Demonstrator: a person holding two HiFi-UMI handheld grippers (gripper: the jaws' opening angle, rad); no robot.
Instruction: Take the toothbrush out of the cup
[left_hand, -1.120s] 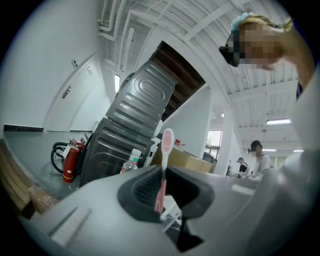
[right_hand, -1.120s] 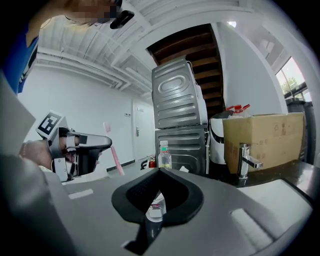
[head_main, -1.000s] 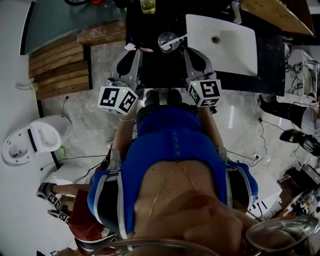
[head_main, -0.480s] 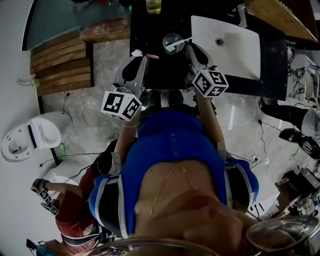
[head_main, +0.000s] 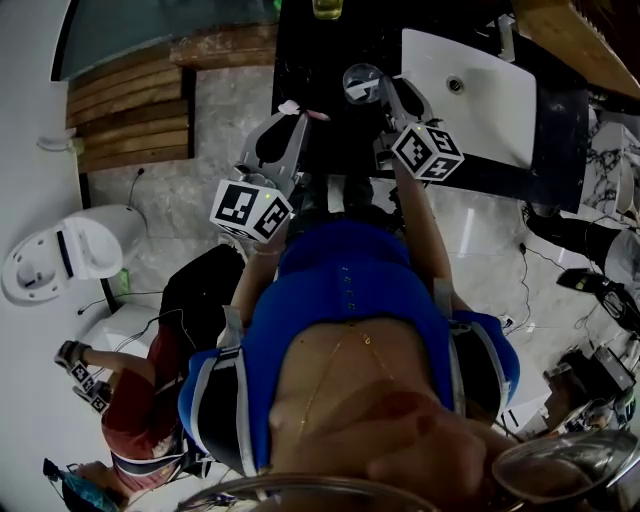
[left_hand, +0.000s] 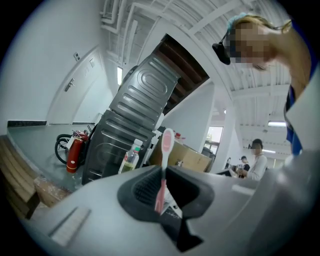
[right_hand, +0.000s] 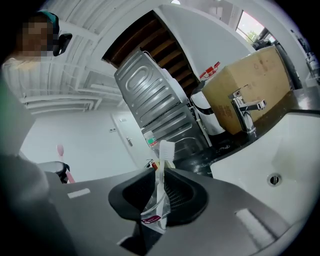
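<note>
The pink toothbrush (left_hand: 164, 165) stood clear of the cup, clenched between the jaws of the left hand-held gripper (left_hand: 161, 186). In the left gripper view its long axis ran nearly upright, bristle head at the top and handle end down in the dark pads. From the head view that same brush (head_main: 303, 108) showed only as a small pale pink streak at the tip of the left hand-held gripper (head_main: 295, 113), over the edge of the black table (head_main: 320, 55), towards the upper middle of the frame. The right hand-held gripper (head_main: 379, 93) reached up beside it to the clear cup (head_main: 358, 76), just left of the white sink (head_main: 480, 110). The right gripper view gave what the head view could not. There the jaws of the right hand-held gripper (right_hand: 159, 187) were closed on the cup's (right_hand: 152, 212) thin clear wall. A white toothbrush (right_hand: 166, 150) rose upright from between them, bristles uppermost. I could not tell whether the brush itself was pinched or only stood in the cup. At the far left of that view the pink toothbrush (right_hand: 61, 150) showed again, well apart from the cup. A chrome tap (right_hand: 245, 111) and a cardboard box (right_hand: 250, 82) sat at the upper right, behind the sink (right_hand: 300, 145). The left gripper view alone showed a capped bottle (left_hand: 130, 157) and a red fire extinguisher (left_hand: 75, 154) at the lower left.
</note>
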